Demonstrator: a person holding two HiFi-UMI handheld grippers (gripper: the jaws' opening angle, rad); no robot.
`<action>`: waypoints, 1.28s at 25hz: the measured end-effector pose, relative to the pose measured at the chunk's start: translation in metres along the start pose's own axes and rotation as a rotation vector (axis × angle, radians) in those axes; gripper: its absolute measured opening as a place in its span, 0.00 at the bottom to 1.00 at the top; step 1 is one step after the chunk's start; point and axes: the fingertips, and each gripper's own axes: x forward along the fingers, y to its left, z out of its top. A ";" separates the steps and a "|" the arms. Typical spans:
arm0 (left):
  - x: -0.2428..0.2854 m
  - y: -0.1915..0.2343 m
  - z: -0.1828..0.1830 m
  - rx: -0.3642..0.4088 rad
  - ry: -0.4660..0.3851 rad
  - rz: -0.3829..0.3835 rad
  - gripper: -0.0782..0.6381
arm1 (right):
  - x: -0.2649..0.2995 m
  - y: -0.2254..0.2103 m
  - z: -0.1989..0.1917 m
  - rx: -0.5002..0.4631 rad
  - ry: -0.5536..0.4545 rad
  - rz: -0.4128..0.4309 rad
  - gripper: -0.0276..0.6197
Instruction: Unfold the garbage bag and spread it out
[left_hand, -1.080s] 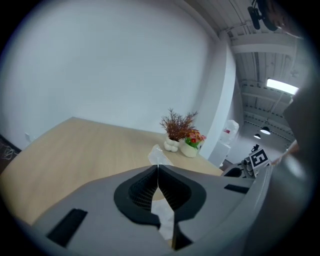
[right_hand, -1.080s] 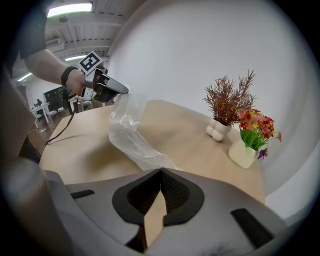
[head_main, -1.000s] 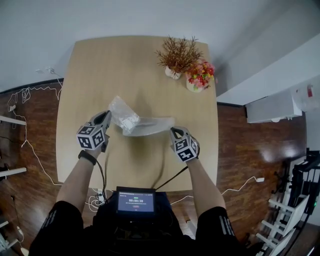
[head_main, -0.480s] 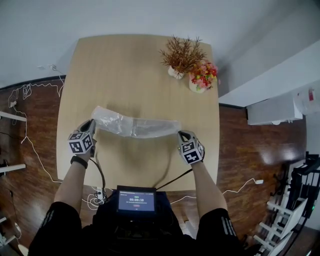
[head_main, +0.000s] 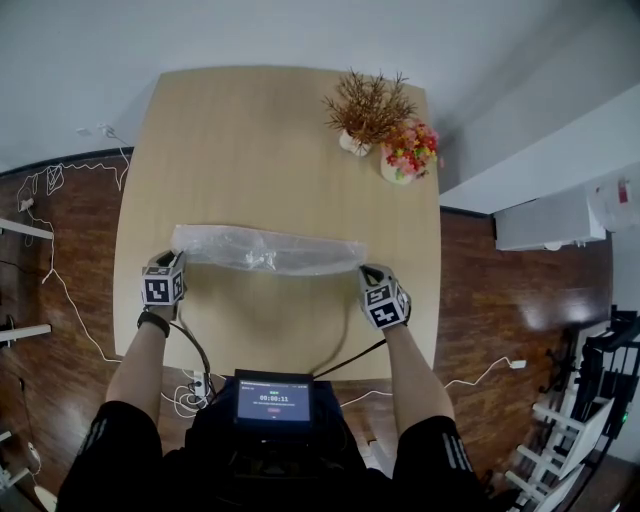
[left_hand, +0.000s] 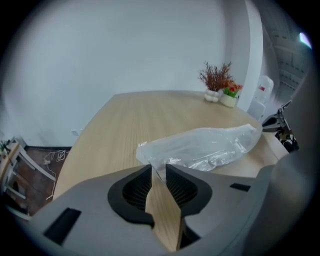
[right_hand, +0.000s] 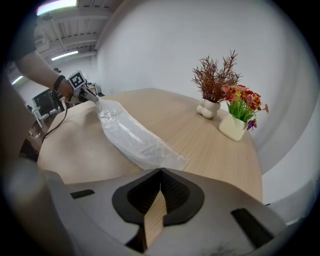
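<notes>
The clear crinkled plastic garbage bag (head_main: 265, 250) lies on the pale wooden tabletop (head_main: 270, 130) as a long narrow strip across the middle of the head view, with one end at each tool. I judge that it is drawn out lengthwise but not yet widened.

The nearer risk is at the left of the frame. A thin corner of film sits in the gap of the left tool (head_main: 176, 256), and it could cling to a pad. If it does, that end may lift or bunch when the tool backs away. A pull from the right tool (head_main: 368, 270) while the left end is loose would slide the whole strip instead of opening it. The layers also look clingy, so a fresh pinch might catch both.

The left tool (left_hand: 159, 170) has its jaws a little apart, having just been opening. The bag's corner stands between the tips, apparently unpressed. The right tool (right_hand: 160, 174) has its jaws together. The bag's end runs under its tips, so it probably pinches the edge, though the contact is hidden.
</notes>
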 end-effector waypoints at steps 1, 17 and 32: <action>0.002 0.001 -0.003 0.011 0.017 0.003 0.24 | 0.001 0.000 -0.002 0.002 0.006 0.001 0.08; 0.019 0.010 -0.022 0.136 0.138 -0.001 0.37 | 0.010 0.001 -0.030 0.045 0.091 0.025 0.16; -0.033 -0.024 0.067 0.154 -0.127 -0.055 0.37 | 0.006 -0.002 -0.029 0.080 0.078 0.019 0.21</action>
